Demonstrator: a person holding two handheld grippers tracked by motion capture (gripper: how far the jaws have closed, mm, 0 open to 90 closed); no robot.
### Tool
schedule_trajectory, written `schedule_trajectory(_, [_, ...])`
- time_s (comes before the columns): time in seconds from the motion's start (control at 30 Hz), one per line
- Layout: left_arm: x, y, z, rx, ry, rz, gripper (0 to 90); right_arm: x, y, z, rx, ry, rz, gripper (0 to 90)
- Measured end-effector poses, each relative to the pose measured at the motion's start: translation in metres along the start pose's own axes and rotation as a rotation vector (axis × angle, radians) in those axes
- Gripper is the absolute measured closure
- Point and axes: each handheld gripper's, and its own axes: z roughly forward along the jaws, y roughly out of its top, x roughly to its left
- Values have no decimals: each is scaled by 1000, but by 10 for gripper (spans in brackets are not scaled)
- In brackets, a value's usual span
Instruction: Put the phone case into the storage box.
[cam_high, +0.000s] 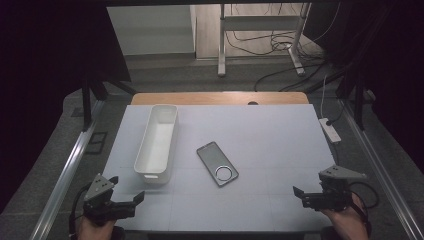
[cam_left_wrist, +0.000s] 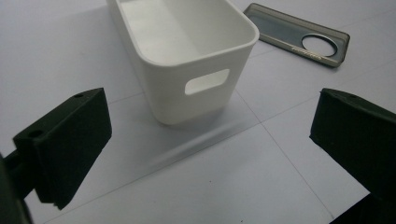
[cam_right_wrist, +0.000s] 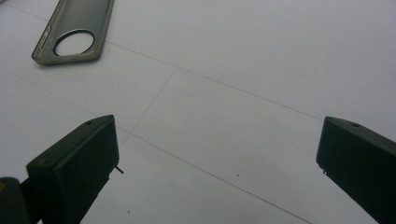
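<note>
high view: grey phone case (cam_high: 217, 163) with round cutout flat mid-table (cam_high: 280, 135), just right of white bin (cam_high: 157, 142); left gripper (cam_high: 125, 200) and right gripper (cam_high: 304, 195) low at near corners, well apart | left gripper view: jaws wide, empty, bin (cam_left_wrist: 187, 51) ahead, case (cam_left_wrist: 299, 35) beyond | right gripper view: jaws wide, empty, case (cam_right_wrist: 74, 30) upper left

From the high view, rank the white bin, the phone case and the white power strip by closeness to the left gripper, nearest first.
Measured from the left gripper, at the table's near left corner:
1. White bin, just ahead of it on the table's left side.
2. Phone case, flat at the table's middle, right of the bin.
3. White power strip, beyond the table's far right edge.
</note>
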Motion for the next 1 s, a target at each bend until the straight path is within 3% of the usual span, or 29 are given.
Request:
schedule_trajectory(0.63, [-5, 1, 3, 24, 7, 46, 18, 0, 1, 3, 29, 50, -20, 0])
schedule_trajectory(0.87, [-2, 0, 1, 8, -10, 22, 18, -1, 2, 4, 40, 61, -17, 0])
schedule_trajectory(1.0, [-3, 0, 2, 15, -8, 38, 19, -1, 3, 5, 52, 70, -19, 0])
